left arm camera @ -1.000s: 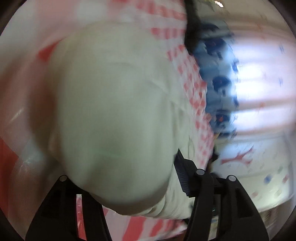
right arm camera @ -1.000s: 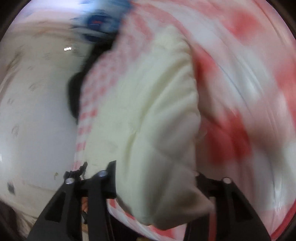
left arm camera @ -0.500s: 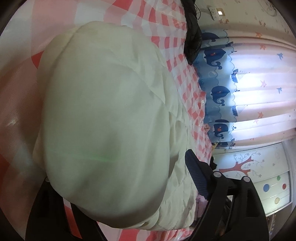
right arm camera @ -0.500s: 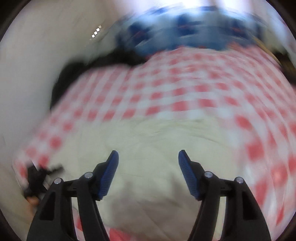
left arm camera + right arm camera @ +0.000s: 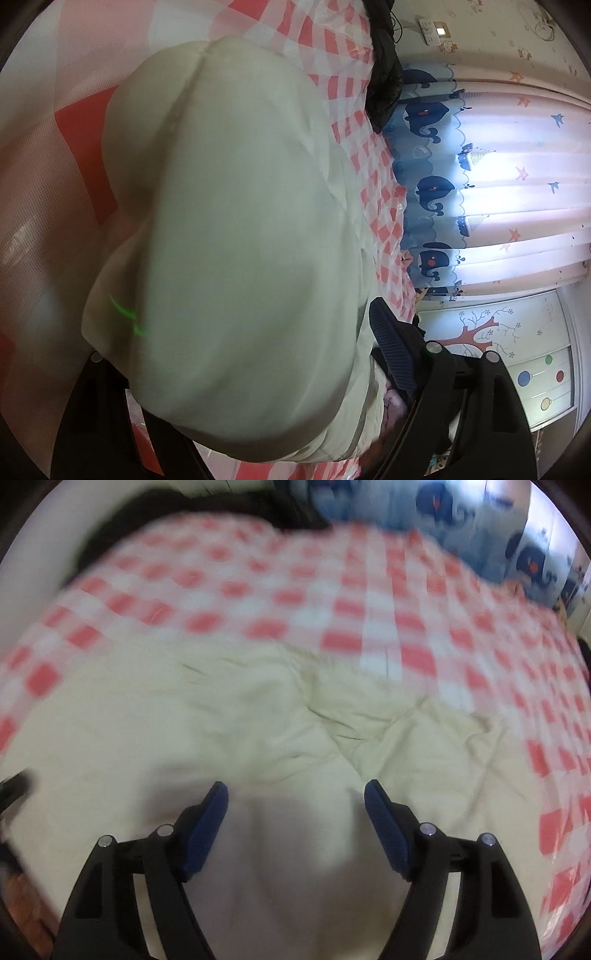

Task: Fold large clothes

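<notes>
Cream garment (image 5: 229,716) lies spread and wrinkled on the red-and-white checked bed cover (image 5: 406,602), directly under and ahead of the right hand-held gripper (image 5: 295,812); its jaws are opening, blue pads (image 5: 207,823) clear of the fabric. Left hand-held gripper (image 5: 236,369): jaws wide apart, a bulging fold of the garment (image 5: 236,229) fills the gap, left pad hidden, right pad (image 5: 391,347) just beside the cloth. Whale-print curtain (image 5: 480,184) beyond the bed.
</notes>
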`<state>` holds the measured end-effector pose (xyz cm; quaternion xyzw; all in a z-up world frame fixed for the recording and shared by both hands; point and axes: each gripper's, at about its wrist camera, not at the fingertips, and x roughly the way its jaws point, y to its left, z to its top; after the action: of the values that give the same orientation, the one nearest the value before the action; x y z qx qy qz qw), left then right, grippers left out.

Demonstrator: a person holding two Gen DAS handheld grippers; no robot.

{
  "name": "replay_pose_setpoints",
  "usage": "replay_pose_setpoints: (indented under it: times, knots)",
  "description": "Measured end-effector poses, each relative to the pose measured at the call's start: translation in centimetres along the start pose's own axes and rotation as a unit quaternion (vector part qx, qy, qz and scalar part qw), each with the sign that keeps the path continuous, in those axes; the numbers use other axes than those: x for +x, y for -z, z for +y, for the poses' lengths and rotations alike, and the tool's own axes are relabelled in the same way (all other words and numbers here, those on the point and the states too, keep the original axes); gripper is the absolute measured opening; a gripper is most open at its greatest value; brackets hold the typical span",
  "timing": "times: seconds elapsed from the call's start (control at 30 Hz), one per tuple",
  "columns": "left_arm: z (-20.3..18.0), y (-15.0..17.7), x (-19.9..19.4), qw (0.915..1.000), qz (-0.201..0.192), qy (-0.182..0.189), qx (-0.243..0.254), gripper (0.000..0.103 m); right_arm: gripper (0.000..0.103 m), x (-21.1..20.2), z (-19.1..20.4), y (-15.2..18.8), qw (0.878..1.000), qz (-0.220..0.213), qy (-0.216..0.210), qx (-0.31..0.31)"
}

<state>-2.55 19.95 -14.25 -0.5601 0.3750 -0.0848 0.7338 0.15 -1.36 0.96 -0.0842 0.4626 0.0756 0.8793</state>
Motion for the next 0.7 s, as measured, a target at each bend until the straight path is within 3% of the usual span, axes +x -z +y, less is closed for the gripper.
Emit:
replay_pose_setpoints:
  times: [0.03,0.13,0.23,0.37,0.5,0.57,0.63,0.7]
  knots:
    - [0.1,0.0,0.0,1.0000,0.000,-0.001,0.000,0.078,0.081,-0.6,0.4,0.8,1.000,-0.006,-0.004,-0.003]
    - [-0.3,0.3,0.3,1.0000,-0.002,-0.007,0.007,0.078,0.088,2.1,1.9,4.1,0.998,0.034,0.001,-0.044]
    - [-0.3,0.5,0.2,0.9999,-0.005,-0.010,0.011,0.076,0.089,2.2,1.1,3.6,0.999,0.040,-0.016,-0.021]
    - [-0.1,0.4,0.1,0.9999,-0.008,-0.009,0.009,0.072,0.088,-2.4,2.0,4.6,0.999,-0.024,0.002,-0.030]
    - [0.0,0.6,0.0,0.9996,-0.012,-0.016,0.020,0.066,0.090,0.2,2.0,6.8,0.999,0.017,0.011,-0.033]
    - [0.3,0.5,-0.2,0.9997,-0.013,-0.014,0.016,0.059,0.089,-0.1,1.7,6.3,1.000,0.020,0.009,-0.022]
    - [0.5,0.5,-0.3,0.9998,-0.014,-0.011,0.014,0.056,0.089,-2.6,2.2,6.1,1.000,-0.016,0.014,-0.021]
    - [0.6,0.6,-0.4,0.9995,-0.016,-0.016,0.020,0.056,0.089,-3.4,3.0,6.6,0.999,-0.024,0.019,-0.030]
